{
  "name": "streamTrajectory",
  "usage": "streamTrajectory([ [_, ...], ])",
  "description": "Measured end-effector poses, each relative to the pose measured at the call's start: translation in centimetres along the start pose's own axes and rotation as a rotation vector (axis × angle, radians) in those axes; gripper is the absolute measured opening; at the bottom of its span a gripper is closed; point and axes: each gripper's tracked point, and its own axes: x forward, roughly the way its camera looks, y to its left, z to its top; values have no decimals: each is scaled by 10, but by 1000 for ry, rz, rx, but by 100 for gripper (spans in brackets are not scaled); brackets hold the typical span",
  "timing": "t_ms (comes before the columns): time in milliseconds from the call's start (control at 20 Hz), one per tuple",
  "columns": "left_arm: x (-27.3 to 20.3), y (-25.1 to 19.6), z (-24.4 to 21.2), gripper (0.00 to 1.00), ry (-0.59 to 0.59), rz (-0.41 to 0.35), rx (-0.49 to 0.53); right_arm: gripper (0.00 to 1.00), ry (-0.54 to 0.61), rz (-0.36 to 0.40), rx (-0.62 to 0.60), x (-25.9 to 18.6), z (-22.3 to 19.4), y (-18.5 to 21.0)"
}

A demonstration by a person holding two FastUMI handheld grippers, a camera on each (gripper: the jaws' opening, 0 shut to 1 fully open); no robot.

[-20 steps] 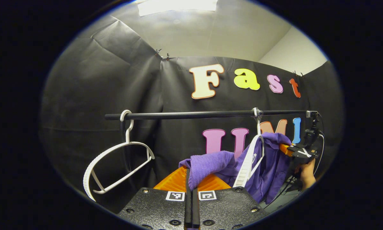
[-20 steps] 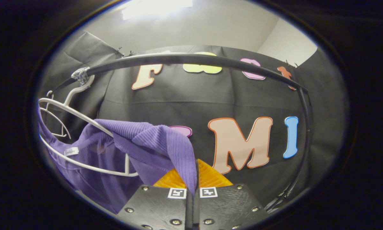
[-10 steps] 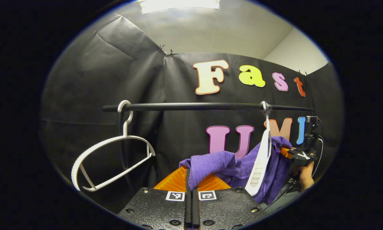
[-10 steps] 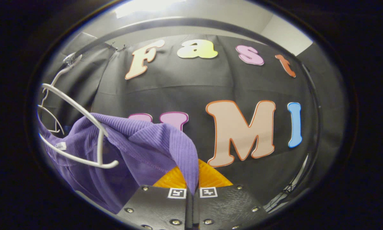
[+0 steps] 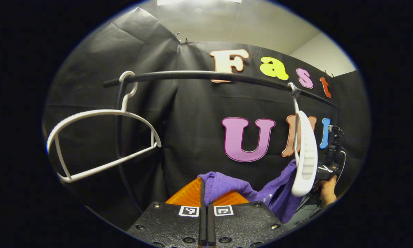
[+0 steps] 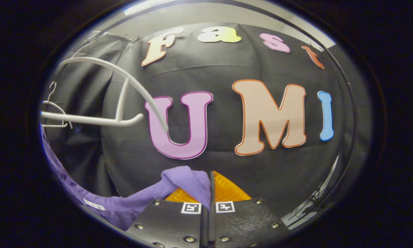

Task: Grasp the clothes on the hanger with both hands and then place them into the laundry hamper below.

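Observation:
A purple ribbed garment (image 5: 258, 193) hangs slack between my two grippers, off its white hanger (image 5: 304, 155), which dangles bare from the black rail (image 5: 206, 75). My left gripper (image 5: 204, 187) is shut on one end of the cloth, a fold bunched over its orange fingers (image 5: 187, 194). In the right gripper view, my right gripper (image 6: 209, 186) is shut on the other end of the garment (image 6: 182, 182), which trails down to the lower left. The same hanger (image 6: 123, 93) sits above it. The right gripper (image 5: 325, 170) and the hand holding it also appear at the right of the left gripper view.
A second bare white hanger (image 5: 99, 137) hangs at the left end of the rail. The rail's black upright (image 5: 118, 137) runs down behind it. A cable (image 6: 313, 203) drops by the rail's right post. The hamper is out of sight.
Both grippers have dropped with the garment. The purple cloth has slid off the right hanger, which now swings bare above it. The rail and letters have risen in both views.

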Motion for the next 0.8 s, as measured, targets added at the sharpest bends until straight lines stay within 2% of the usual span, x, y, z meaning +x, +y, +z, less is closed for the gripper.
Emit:
streamTrajectory([
  [200,-11,7,-13,0,6,33,16,1,7,31,27,-37,0,19],
  [450,-33,3,-27,2,1,31,26,1,9,48,108,-95,2,35],
  [800,-65,-37,-43,1,17,-48,7,1,37,57,92,-184,-5,50],
])
